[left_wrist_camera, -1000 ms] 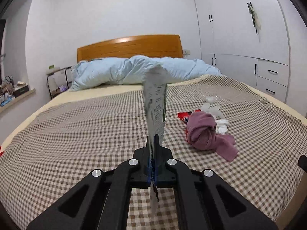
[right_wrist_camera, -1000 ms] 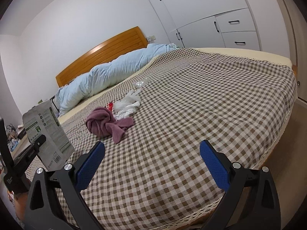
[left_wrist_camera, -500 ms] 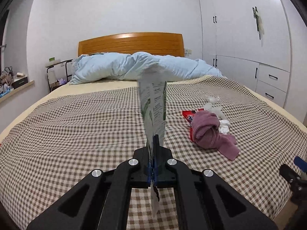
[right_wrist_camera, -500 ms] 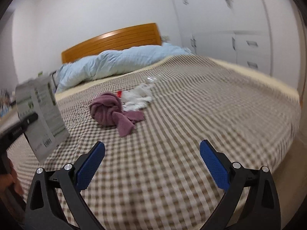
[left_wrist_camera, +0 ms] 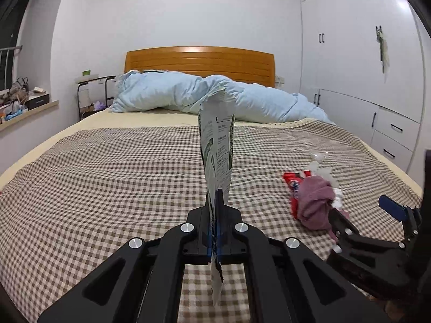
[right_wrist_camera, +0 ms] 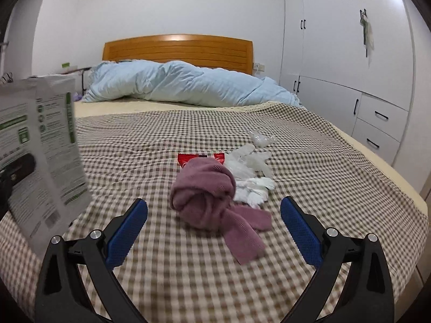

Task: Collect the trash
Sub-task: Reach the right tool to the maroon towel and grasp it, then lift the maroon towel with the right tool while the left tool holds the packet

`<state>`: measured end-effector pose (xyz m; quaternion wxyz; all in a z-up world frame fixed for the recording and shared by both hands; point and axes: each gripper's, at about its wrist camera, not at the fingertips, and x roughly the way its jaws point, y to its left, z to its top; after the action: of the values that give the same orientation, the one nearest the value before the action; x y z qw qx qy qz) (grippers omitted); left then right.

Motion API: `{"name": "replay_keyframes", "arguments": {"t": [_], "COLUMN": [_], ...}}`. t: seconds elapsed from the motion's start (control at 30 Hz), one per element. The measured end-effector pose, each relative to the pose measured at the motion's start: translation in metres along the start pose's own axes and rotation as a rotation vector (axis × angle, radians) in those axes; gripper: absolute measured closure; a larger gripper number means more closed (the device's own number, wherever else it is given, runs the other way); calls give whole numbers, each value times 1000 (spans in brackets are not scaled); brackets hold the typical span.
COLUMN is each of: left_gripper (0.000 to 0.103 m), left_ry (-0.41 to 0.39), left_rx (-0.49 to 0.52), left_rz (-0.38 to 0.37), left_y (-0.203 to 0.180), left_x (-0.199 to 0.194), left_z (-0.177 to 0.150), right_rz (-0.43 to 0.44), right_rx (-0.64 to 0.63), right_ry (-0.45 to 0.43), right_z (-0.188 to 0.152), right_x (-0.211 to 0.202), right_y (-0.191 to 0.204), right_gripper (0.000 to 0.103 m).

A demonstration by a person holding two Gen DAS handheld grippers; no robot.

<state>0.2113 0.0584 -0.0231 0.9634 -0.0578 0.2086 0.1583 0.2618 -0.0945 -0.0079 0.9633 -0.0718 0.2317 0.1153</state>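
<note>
The left hand-held gripper (left_wrist_camera: 215, 202) is pressed together, pinching a flattened printed package (left_wrist_camera: 217, 145) that stands upright from its tips and blocks the middle of its own view. To its right, the right hand-held gripper (right_wrist_camera: 214, 224) hovers over the bed (right_wrist_camera: 309, 145) with its blue pads spread wide and nothing between them. Just ahead of the right hand-held gripper, roughly in line with the gap, lies a bunched purple sock (right_wrist_camera: 210, 196) on the checked bedspread. Touching the sock's far side is a red wrapper (right_wrist_camera: 188, 158), partly covered by it, and on its far right a heap of white crumpled plastic (right_wrist_camera: 250, 172). Farther off lies a small clear plastic scrap (right_wrist_camera: 261, 138). Beyond these, a pale blue duvet (right_wrist_camera: 183, 83) is piled against the wooden headboard (right_wrist_camera: 177, 48). White wardrobes (right_wrist_camera: 350, 67) line the right wall.
</note>
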Motion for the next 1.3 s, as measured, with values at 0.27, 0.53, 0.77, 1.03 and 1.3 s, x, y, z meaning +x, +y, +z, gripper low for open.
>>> {"name": "replay_keyframes", "arguments": {"t": [0.27, 0.53, 0.77, 1.03, 1.3], "left_gripper": [103, 103, 103, 103, 103], "left_ry": [-9, 15, 10, 3, -33], "left_rx": [6, -18, 6, 19, 9], "left_rz": [39, 42, 49, 55, 31], "left_y": [4, -1, -10, -11, -8], "left_x": [17, 27, 29, 23, 6], "left_z": [3, 1, -2, -3, 2], "right_rz": [-31, -1, 53, 98, 116], "right_rx": [-10, 9, 23, 36, -22], "right_ry": [68, 192, 284, 160, 7], "right_z": [9, 0, -5, -4, 5], "right_x": [40, 71, 88, 60, 24], "right_y": [11, 8, 8, 6, 18], "right_gripper": [8, 8, 59, 71, 71]}}
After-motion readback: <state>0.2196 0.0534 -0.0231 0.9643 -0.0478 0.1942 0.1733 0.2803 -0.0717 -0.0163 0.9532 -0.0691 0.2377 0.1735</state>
